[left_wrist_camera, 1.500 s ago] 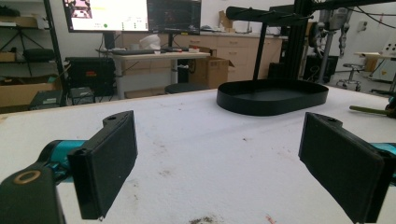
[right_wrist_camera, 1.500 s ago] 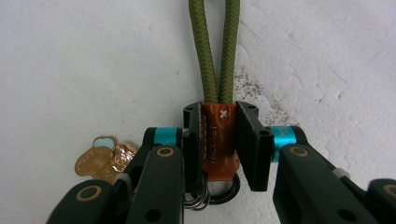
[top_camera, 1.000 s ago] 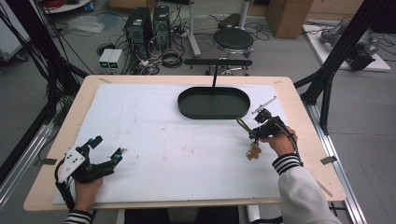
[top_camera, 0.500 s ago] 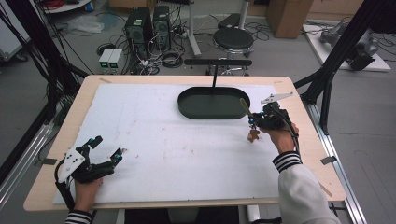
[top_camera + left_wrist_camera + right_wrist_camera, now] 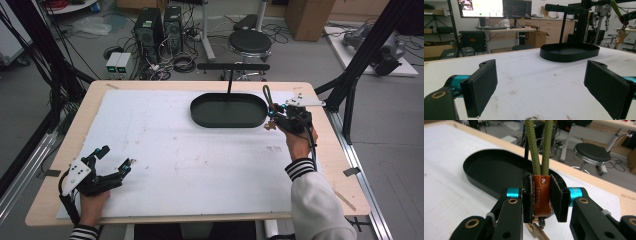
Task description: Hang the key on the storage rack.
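right gripper (image 5: 541, 198): jaws clamped on the brown leather tab of an olive-green rope-loop keychain (image 5: 541, 195), just beside the black oval tray (image 5: 229, 111); left gripper (image 5: 114, 159): jaws wide apart, holding nothing, near table front

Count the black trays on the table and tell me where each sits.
1. The black oval tray sits at the far middle of the table, just left of the right gripper, which clamps a keychain with a green rope loop.

Between the black tray (image 5: 229, 110) and the near edge, the white mat (image 5: 175, 155) seems unobstructed.
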A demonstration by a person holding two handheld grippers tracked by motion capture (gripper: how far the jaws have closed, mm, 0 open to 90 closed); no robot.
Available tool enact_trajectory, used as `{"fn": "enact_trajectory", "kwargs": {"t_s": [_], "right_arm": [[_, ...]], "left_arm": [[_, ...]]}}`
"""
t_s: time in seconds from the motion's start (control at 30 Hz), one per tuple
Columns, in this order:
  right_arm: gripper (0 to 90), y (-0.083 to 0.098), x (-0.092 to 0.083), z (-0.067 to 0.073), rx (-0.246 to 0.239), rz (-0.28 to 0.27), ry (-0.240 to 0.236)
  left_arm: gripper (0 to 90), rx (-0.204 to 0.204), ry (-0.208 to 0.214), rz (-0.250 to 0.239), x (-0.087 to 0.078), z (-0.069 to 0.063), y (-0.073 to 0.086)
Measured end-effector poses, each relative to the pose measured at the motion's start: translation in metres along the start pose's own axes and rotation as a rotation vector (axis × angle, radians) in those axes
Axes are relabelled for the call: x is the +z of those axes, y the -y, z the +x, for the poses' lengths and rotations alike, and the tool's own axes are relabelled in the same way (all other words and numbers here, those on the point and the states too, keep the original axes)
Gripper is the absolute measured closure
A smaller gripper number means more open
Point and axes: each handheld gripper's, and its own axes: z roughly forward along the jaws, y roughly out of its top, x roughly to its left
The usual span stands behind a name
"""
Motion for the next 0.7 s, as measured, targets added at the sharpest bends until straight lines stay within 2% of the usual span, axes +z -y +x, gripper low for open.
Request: {"fn": "enact_trajectory", "kwargs": {"t_s": [0.17, 0.43, 0.47, 0.7], "right_arm": [[73.4, -0.004, 0.002, 0.001, -0.009, -0.023, 0.011], [73.4, -0.014, 0.006, -0.002, 0.016, -0.058, 0.037], [73.4, -0.018, 0.008, -0.005, 0.037, -0.069, 0.043], [73.4, -0.029, 0.02, -0.011, 0.054, -0.074, 0.057]], "left_arm": [[12.0, 0.001, 0.0, -0.001, 0.0, 0.0, 0.0], [12.0, 0.001, 0.0, -0.002, 0.0, 0.0, 0.0], [12.0, 0.002, 0.0, -0.003, 0.0, 0.0, 0.0], [12.0, -0.002, 0.0, -0.002, 0.0, 0.0, 0.0]]}}
